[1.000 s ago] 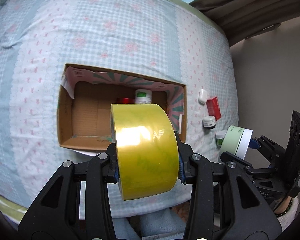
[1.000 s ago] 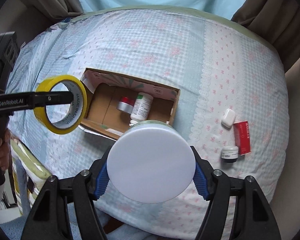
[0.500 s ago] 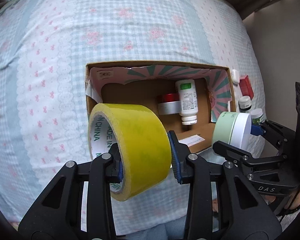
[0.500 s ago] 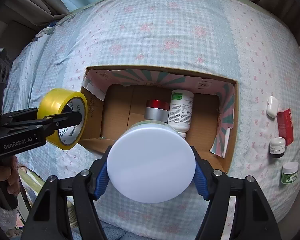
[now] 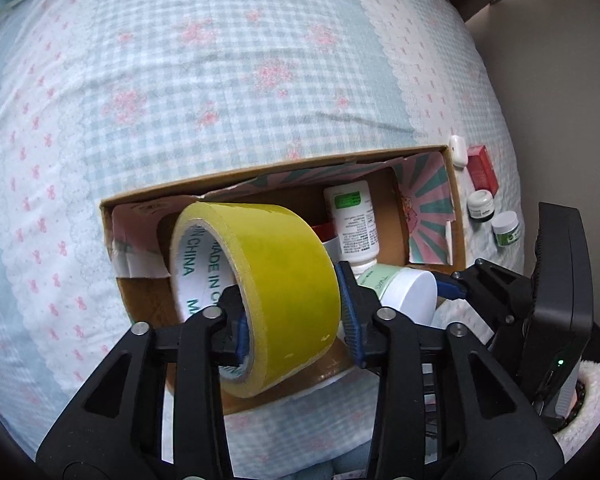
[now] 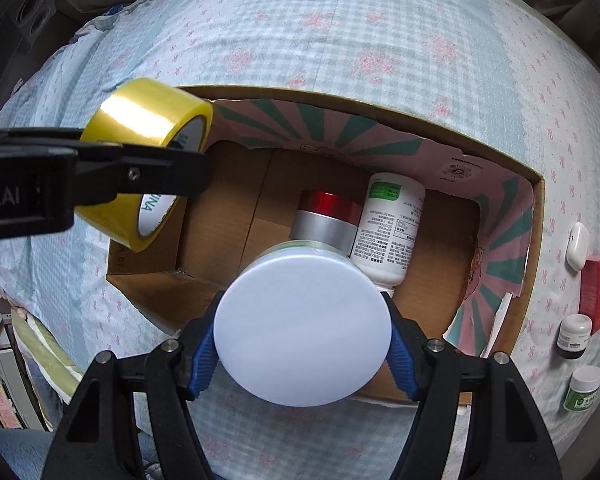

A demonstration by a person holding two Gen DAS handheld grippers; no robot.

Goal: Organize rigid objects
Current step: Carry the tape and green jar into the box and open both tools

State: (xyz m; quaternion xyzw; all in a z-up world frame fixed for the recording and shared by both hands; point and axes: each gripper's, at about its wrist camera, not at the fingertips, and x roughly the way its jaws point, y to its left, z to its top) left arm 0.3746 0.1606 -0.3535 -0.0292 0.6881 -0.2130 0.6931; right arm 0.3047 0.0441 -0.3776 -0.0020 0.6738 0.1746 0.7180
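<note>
A yellow tape roll (image 5: 284, 280) hangs tilted between the jaws of my left gripper (image 5: 294, 320), over the left end of the open cardboard box (image 5: 260, 172). Those jaws are opening and the pads no longer clamp the roll. From the right wrist view the tape roll (image 6: 140, 116) sits at the box's (image 6: 380, 108) left wall, beside the left gripper (image 6: 180, 168). My right gripper (image 6: 302, 344) is shut on a pale green jar with a white lid (image 6: 302, 328), low over the box's near side. Inside lie a white bottle (image 6: 388, 232) and a red-lidded silver tin (image 6: 324, 216).
The box rests on a checked, flowered bedspread (image 6: 340, 20). To the right of the box lie a white case (image 6: 577, 246), a red carton (image 6: 594, 288), a dark small jar (image 6: 574, 336) and a green-labelled small jar (image 6: 582, 388). The bed's near edge drops away below the box.
Both grippers have come down closer to the box. The tape roll has tilted in the left jaws, which have widened. The right gripper keeps its hold on the jar.
</note>
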